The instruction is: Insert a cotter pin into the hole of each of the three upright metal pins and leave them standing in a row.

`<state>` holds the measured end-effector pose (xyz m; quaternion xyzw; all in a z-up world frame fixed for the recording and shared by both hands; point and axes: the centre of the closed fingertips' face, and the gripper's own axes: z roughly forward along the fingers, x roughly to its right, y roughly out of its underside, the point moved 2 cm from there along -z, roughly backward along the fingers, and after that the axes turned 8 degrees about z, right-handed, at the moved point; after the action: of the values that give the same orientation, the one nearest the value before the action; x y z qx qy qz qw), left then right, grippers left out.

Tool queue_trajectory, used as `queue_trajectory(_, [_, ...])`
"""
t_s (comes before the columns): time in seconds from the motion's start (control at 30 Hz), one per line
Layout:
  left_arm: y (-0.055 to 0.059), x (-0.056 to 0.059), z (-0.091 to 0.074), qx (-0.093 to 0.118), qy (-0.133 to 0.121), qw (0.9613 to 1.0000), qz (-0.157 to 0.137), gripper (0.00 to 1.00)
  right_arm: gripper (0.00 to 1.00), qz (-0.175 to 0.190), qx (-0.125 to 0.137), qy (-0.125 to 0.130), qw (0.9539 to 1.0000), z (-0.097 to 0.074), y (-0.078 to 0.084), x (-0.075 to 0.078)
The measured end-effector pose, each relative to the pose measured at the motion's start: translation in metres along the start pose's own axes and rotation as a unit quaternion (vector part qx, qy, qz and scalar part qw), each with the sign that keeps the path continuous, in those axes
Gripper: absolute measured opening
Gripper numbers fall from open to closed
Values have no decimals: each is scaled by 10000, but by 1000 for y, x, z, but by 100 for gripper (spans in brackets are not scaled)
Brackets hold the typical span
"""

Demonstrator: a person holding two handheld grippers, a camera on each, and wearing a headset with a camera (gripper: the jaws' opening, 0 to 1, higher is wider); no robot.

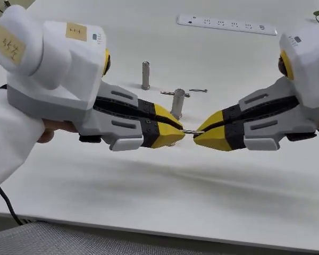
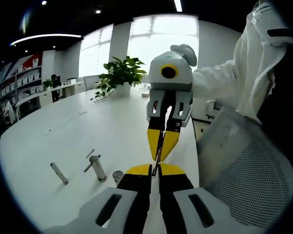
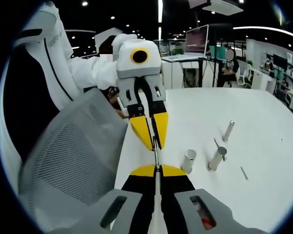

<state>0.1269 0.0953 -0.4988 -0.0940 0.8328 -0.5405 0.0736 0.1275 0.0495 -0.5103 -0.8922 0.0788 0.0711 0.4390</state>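
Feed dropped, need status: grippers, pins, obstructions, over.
Left gripper and right gripper both shut on one cotter pin, tip to tip. Middle metal pin already pinned. Spare cotter pin loose on table.

A long white worktop (image 1: 149, 180) carries a white power strip (image 1: 226, 24) near its far edge. A grey mesh chair (image 3: 73, 161) stands at its near edge. A leafy potted plant (image 2: 119, 75) sits at one end before tall bright windows (image 2: 161, 44). Shelves (image 2: 19, 83) line a wall, and a light strip (image 2: 46, 36) curves across the dark ceiling.
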Motion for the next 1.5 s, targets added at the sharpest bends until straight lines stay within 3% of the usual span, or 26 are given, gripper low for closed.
queue_trajectory(0.13, [4, -9, -2, -37, -185, 9998, 19, 5, 0, 115, -99, 199, 9997, -3, 8, 9])
queue_trajectory(0.23, [5, -14, -1, -91, -299, 9995, 68, 14, 0, 165, -157, 350, 9991, -6, 15, 19])
queue_trajectory(0.3, [11, -22, -1, -215, -424, 9988, 83, 21, 0, 189, -196, 452, 9986, -7, 19, 24])
queue_trajectory(0.4, [17, -31, 0, -354, -540, 9979, 87, 22, 0, 217, -251, 575, 9978, -8, 23, 32])
queue_trajectory(0.47, [27, -43, -2, -440, -606, 9971, 119, 23, 0, 214, -291, 619, 9974, -7, 26, 35])
queue_trajectory(0.67, [24, -37, 12, -586, -541, 9967, 164, 23, 0, 191, -384, 673, 9968, -4, 30, 45])
queue_trajectory(1.03, [27, -37, 24, -800, -389, 9958, 234, 21, 0, 162, -462, 625, 9968, 5, 28, 50])
queue_trajectory(1.5, [26, -40, 27, -817, -275, 9961, 180, 10, 0, 195, -434, 564, 9973, 9, 27, 51])
